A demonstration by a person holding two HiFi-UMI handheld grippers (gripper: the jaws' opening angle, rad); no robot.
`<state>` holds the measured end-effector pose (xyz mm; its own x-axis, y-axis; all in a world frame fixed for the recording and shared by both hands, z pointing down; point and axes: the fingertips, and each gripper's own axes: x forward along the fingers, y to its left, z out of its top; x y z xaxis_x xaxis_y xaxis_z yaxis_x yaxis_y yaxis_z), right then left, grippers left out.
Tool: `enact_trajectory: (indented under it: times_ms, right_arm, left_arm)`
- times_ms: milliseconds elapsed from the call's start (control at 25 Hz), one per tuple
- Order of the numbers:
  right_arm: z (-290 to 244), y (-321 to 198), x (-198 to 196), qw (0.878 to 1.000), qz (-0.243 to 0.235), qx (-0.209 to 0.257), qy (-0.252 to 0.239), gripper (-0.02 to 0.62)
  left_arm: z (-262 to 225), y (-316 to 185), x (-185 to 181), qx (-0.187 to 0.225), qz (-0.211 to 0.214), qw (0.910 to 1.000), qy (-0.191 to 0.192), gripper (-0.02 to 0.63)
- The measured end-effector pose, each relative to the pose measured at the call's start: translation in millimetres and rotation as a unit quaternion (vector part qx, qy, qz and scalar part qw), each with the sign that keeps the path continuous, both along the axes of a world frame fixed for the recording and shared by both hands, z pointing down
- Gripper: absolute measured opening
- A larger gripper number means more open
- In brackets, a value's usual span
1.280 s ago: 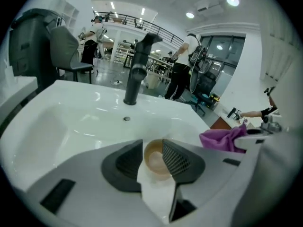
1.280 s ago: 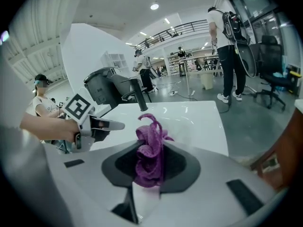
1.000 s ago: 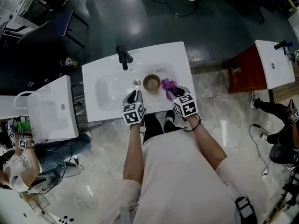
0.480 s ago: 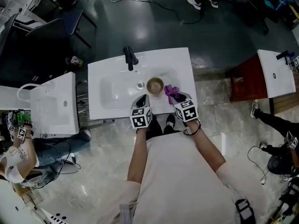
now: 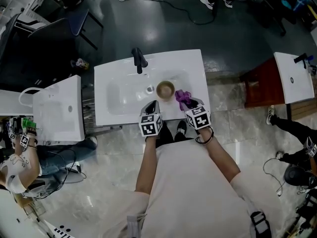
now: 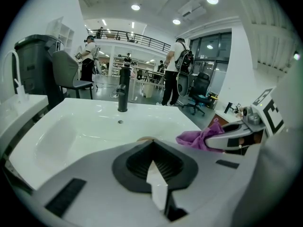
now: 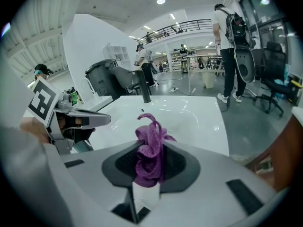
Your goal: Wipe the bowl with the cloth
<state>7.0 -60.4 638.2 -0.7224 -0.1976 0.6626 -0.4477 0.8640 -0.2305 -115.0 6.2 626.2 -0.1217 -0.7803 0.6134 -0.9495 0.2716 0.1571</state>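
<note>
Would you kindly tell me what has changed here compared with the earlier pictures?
The left gripper closed its jaws on nothing: they stood apart a second ago and are now shut. Nothing was picked up or let go. Unchanged: the right gripper still grips the cloth, the bowl sits in the sink, and both grippers stay at its front edge.

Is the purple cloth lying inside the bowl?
No, the purple cloth is clamped in the right hand-held gripper, beside the bowl.
</note>
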Motion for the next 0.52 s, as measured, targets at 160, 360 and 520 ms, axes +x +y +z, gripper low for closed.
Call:
enact_trajectory:
  times_ms: [160, 360, 520]
  right_arm:
    - [0.3, 0.0, 1.8, 1.000, 0.000, 0.002, -0.001, 0.081]
    - [-1.1, -0.7, 1.7, 1.000, 0.001, 0.004, -0.003, 0.081]
    - [-1.3, -4.5, 2.0, 1.000, -0.001, 0.008, -0.002, 0.081]
  left_arm:
    - [-0.4, 0.8, 1.6, 0.004, -0.002, 1.0000, 0.001, 0.006]
    - [-1.2, 2.4, -0.8, 0.006, -0.010, 0.9999, 0.004, 0.006]
    - [-1.0, -1.5, -2.0, 0.012, -0.017, 0.9998, 0.007, 0.006]
